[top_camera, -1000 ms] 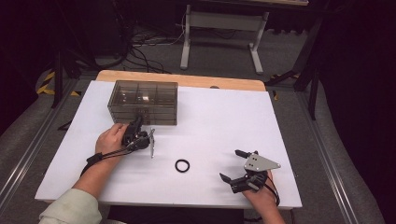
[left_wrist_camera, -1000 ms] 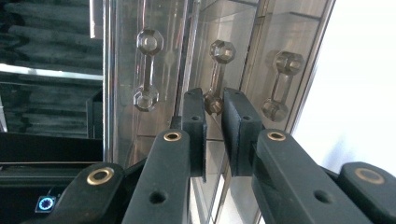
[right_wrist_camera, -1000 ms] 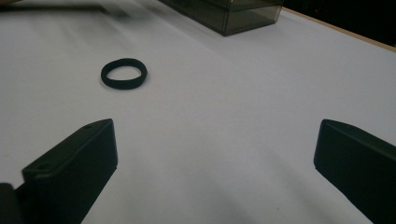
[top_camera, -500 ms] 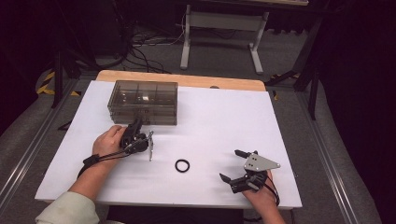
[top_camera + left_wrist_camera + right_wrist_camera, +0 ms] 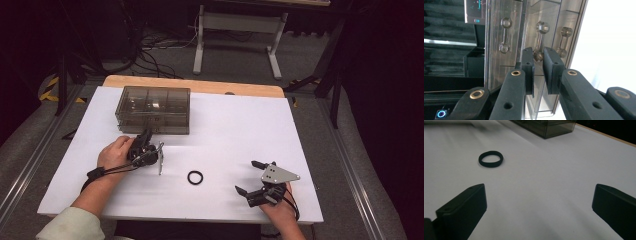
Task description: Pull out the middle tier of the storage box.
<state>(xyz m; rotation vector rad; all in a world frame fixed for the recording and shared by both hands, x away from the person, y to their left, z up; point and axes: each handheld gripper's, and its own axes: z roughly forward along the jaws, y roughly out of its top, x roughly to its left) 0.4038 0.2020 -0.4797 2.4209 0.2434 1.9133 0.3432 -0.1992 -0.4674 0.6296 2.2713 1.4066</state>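
Note:
A smoky clear drawer box (image 5: pixel 155 107) stands at the table's back left. My left gripper (image 5: pixel 147 136) is turned on its side and reaches to the box's front. In the left gripper view the left gripper (image 5: pixel 538 53) has its narrow-set jaws closed on the lower knob of the middle drawer handle (image 5: pixel 539 40). A black rubber ring (image 5: pixel 189 177) lies flat on the white table, mid-front. My right gripper (image 5: pixel 247 176) rests at the front right, open, with nothing between its jaws. In the right gripper view the ring (image 5: pixel 490 165) lies ahead and to the left of the right gripper (image 5: pixel 539 195).
The white tabletop (image 5: pixel 240 125) has a wooden strip along its far edge. Two more drawer handles (image 5: pixel 504 35) flank the held one. The box (image 5: pixel 549 127) sits far ahead in the right gripper view. Cables and a metal stand are on the floor beyond.

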